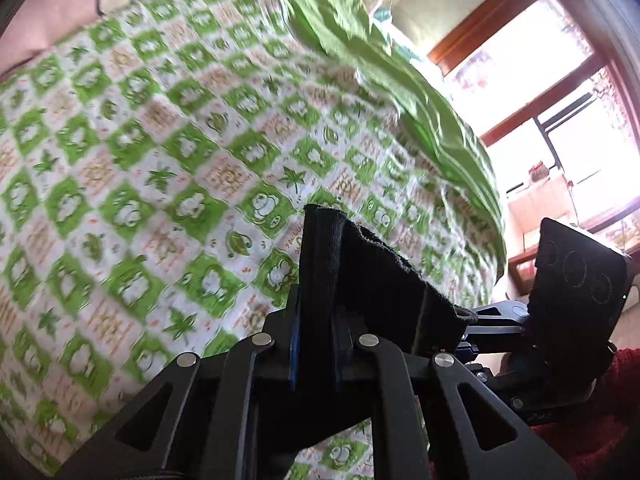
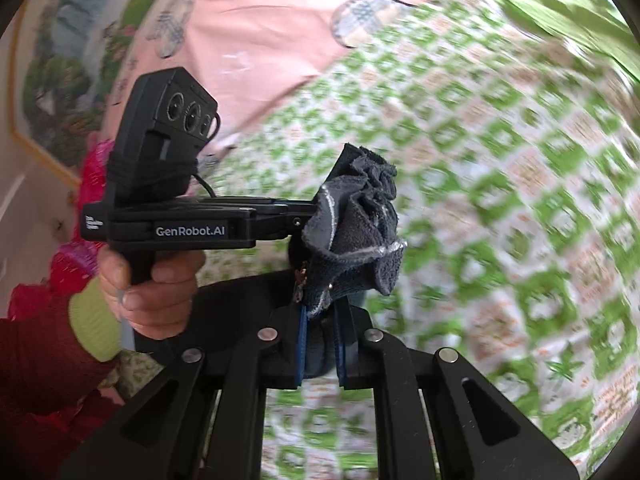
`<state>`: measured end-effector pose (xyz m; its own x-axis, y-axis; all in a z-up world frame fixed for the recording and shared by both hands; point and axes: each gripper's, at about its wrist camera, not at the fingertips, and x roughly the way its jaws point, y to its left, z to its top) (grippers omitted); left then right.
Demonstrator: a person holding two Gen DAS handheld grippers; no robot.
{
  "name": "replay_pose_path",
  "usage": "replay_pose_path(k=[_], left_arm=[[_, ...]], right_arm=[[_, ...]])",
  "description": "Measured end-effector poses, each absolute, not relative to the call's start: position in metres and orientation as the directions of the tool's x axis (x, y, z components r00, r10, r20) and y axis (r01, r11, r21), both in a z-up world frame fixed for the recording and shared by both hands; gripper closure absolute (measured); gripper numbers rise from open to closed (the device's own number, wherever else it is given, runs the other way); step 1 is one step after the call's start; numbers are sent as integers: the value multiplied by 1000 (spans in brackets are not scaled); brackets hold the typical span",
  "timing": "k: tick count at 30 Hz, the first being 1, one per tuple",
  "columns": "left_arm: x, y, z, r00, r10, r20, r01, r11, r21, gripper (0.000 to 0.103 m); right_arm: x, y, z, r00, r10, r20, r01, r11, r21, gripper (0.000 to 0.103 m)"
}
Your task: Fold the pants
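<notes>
The dark pants [image 1: 360, 280] are pinched by the left tongs [image 1: 316, 320] and the right tongs [image 2: 322, 320], bunched up and held in the air above the green-patterned bed [image 1: 160, 160].

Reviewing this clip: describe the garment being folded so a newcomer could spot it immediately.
Start from the green-and-white checked bedspread filling both views. Above it, the dark pants hang bunched between the left tongs and right tongs, both clamped on them. They are the only dark fabric against that bright print.
</notes>
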<state>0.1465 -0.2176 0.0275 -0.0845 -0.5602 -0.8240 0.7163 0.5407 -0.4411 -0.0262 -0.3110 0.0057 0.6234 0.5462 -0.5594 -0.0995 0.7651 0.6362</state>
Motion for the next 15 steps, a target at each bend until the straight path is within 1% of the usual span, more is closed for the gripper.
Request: replay_pose_path(k=[6, 15], left_arm=[[138, -162, 51, 2, -607, -795, 682, 583, -443, 93], [126, -89, 49, 107, -619, -778, 587, 671, -453, 93]], right_arm=[[-14, -271, 22, 567, 618, -545, -214, 749, 627, 90], [3, -219, 19, 466, 670, -578, -325, 737, 593, 90]])
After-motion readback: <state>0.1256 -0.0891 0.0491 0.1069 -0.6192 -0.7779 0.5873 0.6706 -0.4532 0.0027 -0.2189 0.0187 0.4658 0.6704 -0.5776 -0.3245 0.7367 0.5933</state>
